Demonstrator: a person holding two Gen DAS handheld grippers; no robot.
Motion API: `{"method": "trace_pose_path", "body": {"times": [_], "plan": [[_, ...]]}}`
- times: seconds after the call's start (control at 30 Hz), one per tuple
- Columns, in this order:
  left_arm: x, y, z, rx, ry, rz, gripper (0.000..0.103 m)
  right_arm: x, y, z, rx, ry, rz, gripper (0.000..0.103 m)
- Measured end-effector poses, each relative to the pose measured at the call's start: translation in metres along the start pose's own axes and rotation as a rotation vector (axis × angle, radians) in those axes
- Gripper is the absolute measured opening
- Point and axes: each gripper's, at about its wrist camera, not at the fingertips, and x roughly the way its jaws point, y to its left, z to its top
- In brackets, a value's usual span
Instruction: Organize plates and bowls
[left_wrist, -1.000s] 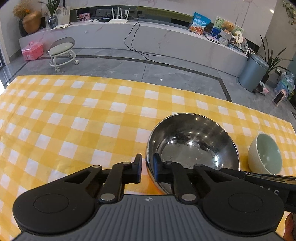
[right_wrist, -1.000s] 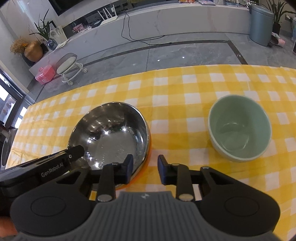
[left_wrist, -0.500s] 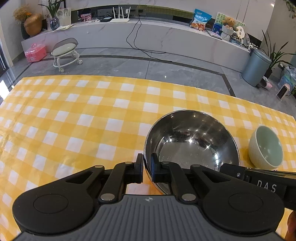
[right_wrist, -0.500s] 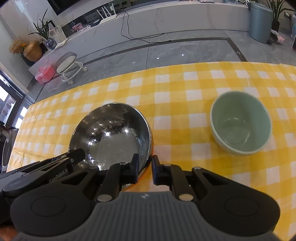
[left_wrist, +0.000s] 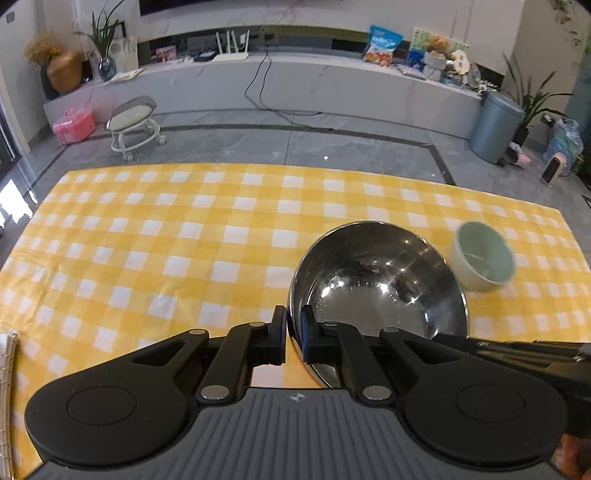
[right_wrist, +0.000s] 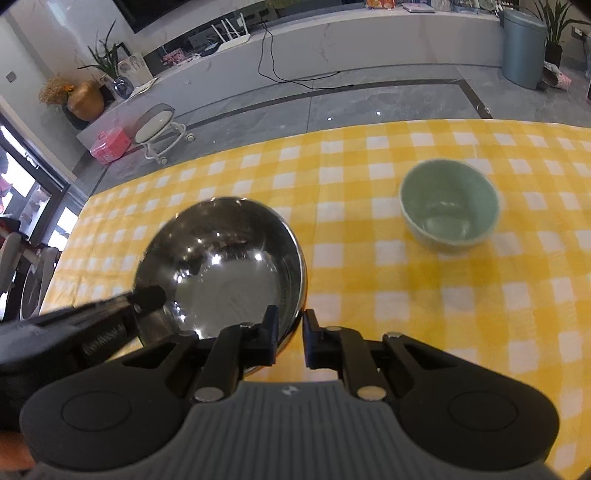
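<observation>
Two hand-held grippers are clamped on one steel bowl (left_wrist: 376, 284), each pinching its rim. Left hand-held gripper (left_wrist: 293, 338): jaws nearly together, the rim's thin wall between the pads, at the bowl's lower left edge in the left wrist view. Right hand-held gripper (right_wrist: 290, 341): jaws a little wider, also closed across the rim, at the bowl's lower right edge in the right wrist view; its jaws have just been closing.

Steel bowl sits centre right in the left view and centre left in the right view (right_wrist: 221, 266). It is round, so no long axis; the mouth faces up and tilts toward the cameras, far rim higher in frame than the gripped near rim. Whether the base touches the surface I cannot tell.

Green bowl (right_wrist: 448, 205) stands upright, mouth up, on the yellow checked surface (left_wrist: 147, 240), apart from the steel bowl: upper right of it in both views, slightly blurred.

Left gripper's body shows as a dark bar at the lower left of the right view, reaching the steel bowl's near left rim.
</observation>
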Motion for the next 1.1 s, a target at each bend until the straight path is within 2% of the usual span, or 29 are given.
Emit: {"method": "trace_pose_path", "body": {"times": [0.37,0.77,0.93,1.1], "plan": [[-0.057,-0.036,-0.030,0.047,0.007,-0.045,0.008,-0.084,-0.026,-0.049,0.031,-0.036,0.018,0.011],[-0.091,-0.091,-0.056,0.048,0.085,-0.187,0.009,-0.180,-0.082,-0.085,0.049,-0.069,-0.060,0.011],[-0.090,-0.115,-0.076,0.071,0.128,-0.208,0.009,-0.195,-0.103,-0.103,0.060,-0.052,-0.105,0.011],[-0.077,-0.131,-0.092,0.087,0.167,-0.193,0.010,-0.185,-0.117,-0.117,0.065,-0.041,-0.134,0.010]]}}
